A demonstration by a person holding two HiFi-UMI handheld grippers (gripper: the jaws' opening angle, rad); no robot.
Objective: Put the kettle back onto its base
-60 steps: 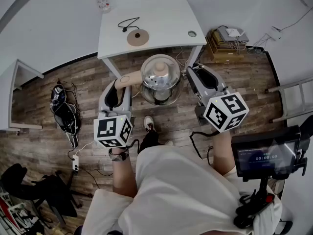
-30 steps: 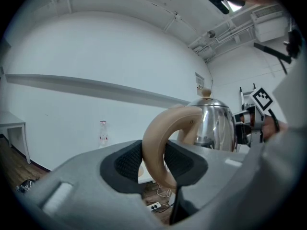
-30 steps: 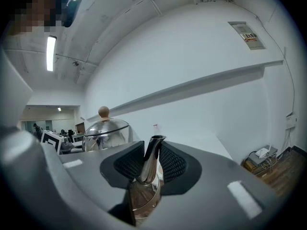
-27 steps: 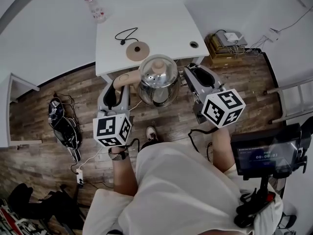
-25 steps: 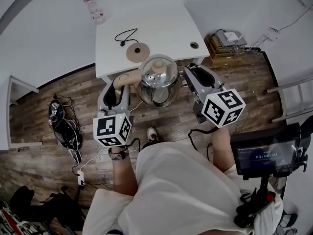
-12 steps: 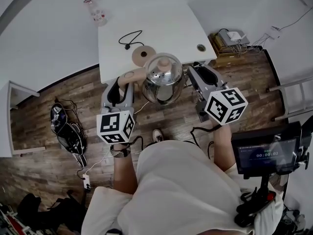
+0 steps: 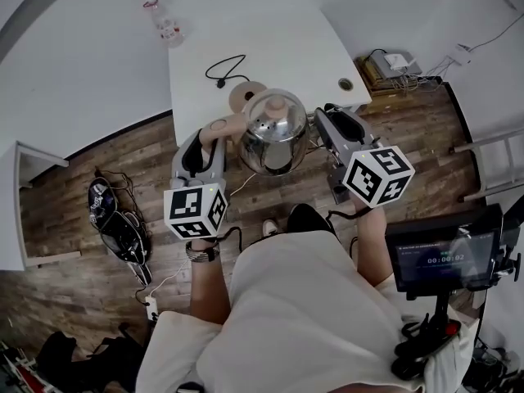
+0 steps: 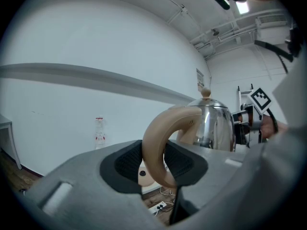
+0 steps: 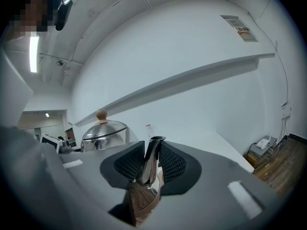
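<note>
A steel kettle [image 7: 274,133] with a tan knob hangs in the air at the near edge of the white table [image 7: 278,31]. My left gripper [image 7: 211,135] is shut on its curved tan handle [image 8: 160,147]. My right gripper [image 7: 322,121] is shut on the steel spout [image 9: 151,159]. The round tan base [image 7: 244,95] lies on the table just beyond the kettle, trailing a black cord [image 7: 225,65]. In the left gripper view the base [image 8: 142,173] shows low behind the handle. In the right gripper view the kettle's lid [image 9: 103,131] shows to the left of the spout.
A small clear bottle [image 7: 166,27] stands at the table's far left. A cable hole [image 7: 345,83] sits near the table's right corner. Cables and dark gear [image 7: 119,223] lie on the wooden floor to the left, boxes with devices [image 7: 393,62] to the right. A screen on a stand [image 7: 442,260] is at my right.
Both grippers have carried the kettle forward from over the floor to the table's near edge, close to the base. In the last half second they have hardly moved.
</note>
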